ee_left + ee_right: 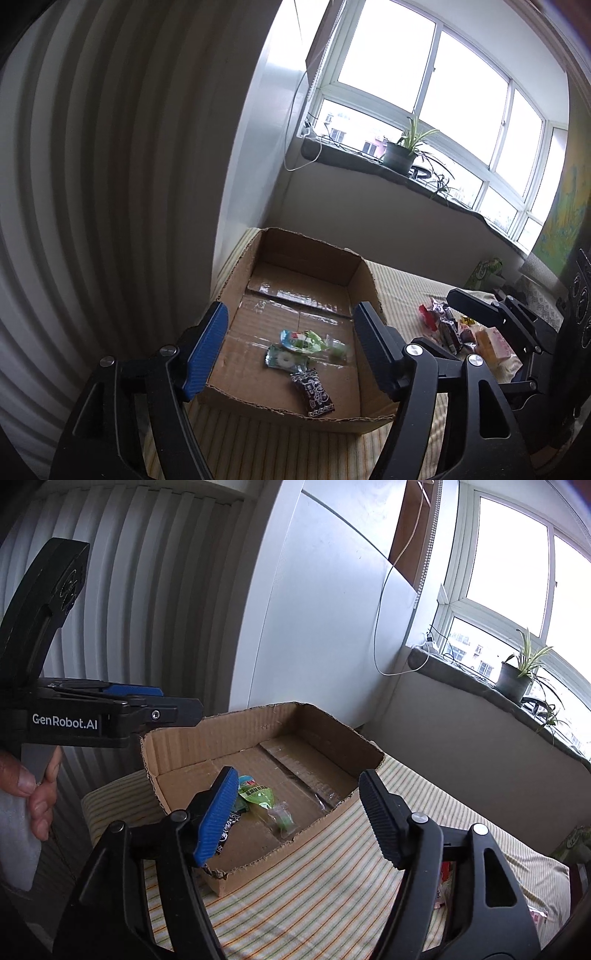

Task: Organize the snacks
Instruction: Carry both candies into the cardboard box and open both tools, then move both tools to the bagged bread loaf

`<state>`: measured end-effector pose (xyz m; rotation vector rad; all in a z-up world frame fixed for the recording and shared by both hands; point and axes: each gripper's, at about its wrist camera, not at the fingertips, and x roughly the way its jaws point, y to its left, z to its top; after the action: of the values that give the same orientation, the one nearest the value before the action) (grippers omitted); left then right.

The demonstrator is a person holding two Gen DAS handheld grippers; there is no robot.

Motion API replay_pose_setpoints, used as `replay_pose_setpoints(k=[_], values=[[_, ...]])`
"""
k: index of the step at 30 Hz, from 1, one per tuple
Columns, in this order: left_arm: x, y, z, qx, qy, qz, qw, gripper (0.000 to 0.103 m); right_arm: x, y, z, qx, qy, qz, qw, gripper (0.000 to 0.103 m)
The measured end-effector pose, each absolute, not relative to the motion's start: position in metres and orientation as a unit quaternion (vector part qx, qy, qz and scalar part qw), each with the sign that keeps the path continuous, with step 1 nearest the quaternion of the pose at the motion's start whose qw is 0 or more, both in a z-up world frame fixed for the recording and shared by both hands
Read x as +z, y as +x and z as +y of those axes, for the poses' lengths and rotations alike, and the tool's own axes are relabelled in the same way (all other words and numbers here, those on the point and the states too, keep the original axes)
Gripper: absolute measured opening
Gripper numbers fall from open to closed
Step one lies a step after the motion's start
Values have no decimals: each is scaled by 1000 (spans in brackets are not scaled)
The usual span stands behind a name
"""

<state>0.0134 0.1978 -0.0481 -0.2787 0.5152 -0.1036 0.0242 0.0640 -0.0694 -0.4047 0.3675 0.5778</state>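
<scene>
Both the left gripper (291, 350) and right gripper (299, 819) gape empty over the cardboard box (236, 280), where 4 light, crinkly, slippery snacks (295, 350) lie at 6 o'clock, best pinched by their flat sealed edges.

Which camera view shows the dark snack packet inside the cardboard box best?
The left wrist view shows it best: the dark snack packet lies fully visible on the floor of the cardboard box. In the right wrist view only a small part of the packet shows, behind the blue finger.
</scene>
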Motion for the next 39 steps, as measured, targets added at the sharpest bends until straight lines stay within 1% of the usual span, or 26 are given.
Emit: replay_pose_setpoints(k=[6, 11, 14, 17, 25, 30, 35, 37, 38, 39], values=[[-33, 12, 164, -67, -108, 255, 959, 72, -63, 17, 33, 268, -174, 172, 932, 71], [-27, 14, 118, -98, -78, 263, 957, 72, -63, 14, -13, 242, -148, 172, 943, 71], [-28, 17, 83, -129, -59, 273, 952, 72, -66, 11, -50, 216, -129, 176, 952, 72], [-28, 19, 42, -166, -30, 281, 945, 72, -69, 6, -94, 183, -106, 181, 961, 75], [-28, 19, -48, -243, 13, 296, 923, 72, -82, -9, -215, 75, -61, 202, 975, 75], [-34, 16, -78, -266, 28, 311, 912, 72, -97, -21, -274, 19, -25, 230, 973, 76], [-45, 14, -101, -281, 35, 329, 901, 72, -105, -26, -296, 14, -12, 241, 970, 76], [-51, 15, -108, -285, 38, 336, 897, 72, -107, -23, -298, 18, -9, 245, 969, 82], [-54, 16, -112, -287, 39, 340, 895, 72, -108, -21, -300, 19, -7, 246, 969, 87], [-58, 17, -115, -289, 40, 345, 892, 72, -110, -19, -299, 20, -3, 249, 968, 88]])
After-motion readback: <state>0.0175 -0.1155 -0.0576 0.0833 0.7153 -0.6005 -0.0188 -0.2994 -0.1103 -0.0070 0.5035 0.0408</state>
